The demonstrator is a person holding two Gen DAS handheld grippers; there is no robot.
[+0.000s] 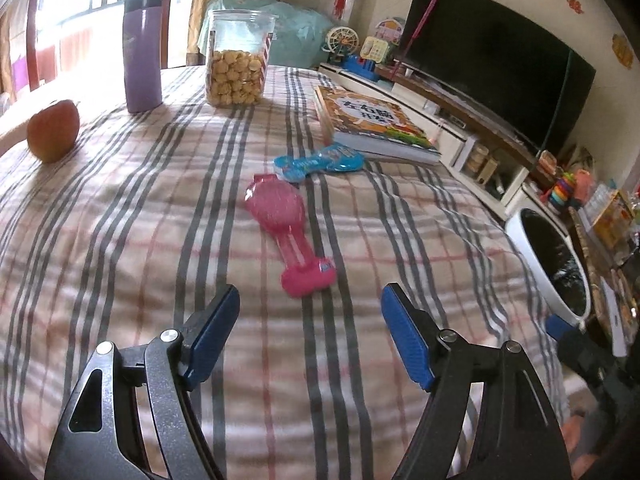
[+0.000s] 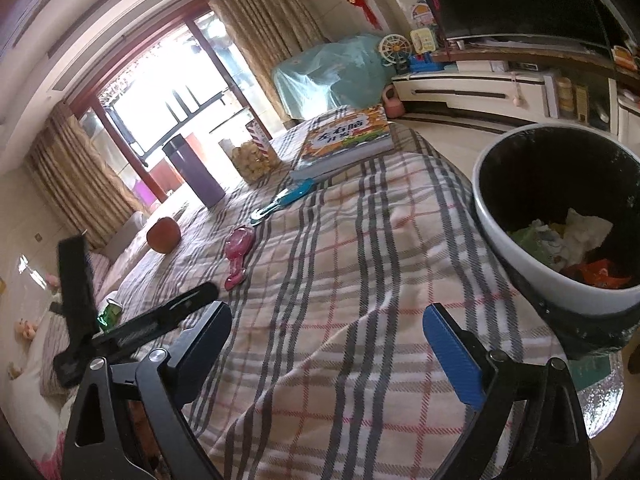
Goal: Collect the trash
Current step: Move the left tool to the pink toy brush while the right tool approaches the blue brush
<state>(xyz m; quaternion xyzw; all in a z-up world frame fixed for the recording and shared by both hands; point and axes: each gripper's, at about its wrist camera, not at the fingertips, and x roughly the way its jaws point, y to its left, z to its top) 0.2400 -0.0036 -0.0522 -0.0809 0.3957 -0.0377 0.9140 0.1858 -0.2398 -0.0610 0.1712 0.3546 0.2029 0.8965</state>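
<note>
- Presently, left tool (image 1: pixel 310 306): jaws spread wide, nothing between them, angled down over the plaid-covered table (image 1: pixel 120 240).
- Right tool (image 2: pixel 326 320): jaws likewise spread and empty, above bare cloth.
- Pink wrapper (image 1: pixel 282 230): lies flat at twelve o'clock of the left tool, just ahead of its tips; judged the nearest trash.
- Blue wrapper (image 1: pixel 318 162): farther out at twelve o'clock, its far end touching or just beside the book (image 1: pixel 370 122).
- Bin (image 2: pixel 548 216): at two o'clock of the right tool, off the table edge, already holding paper and wrappers.
- Apple (image 1: pixel 54 130), purple tumbler (image 1: pixel 143 52), snack jar (image 1: pixel 238 60): at ten to eleven o'clock; judged not trash.
- Handling note: bring the left tool low, straddle the pink wrapper's narrow waist, and pinch the film without gathering cloth.
</note>
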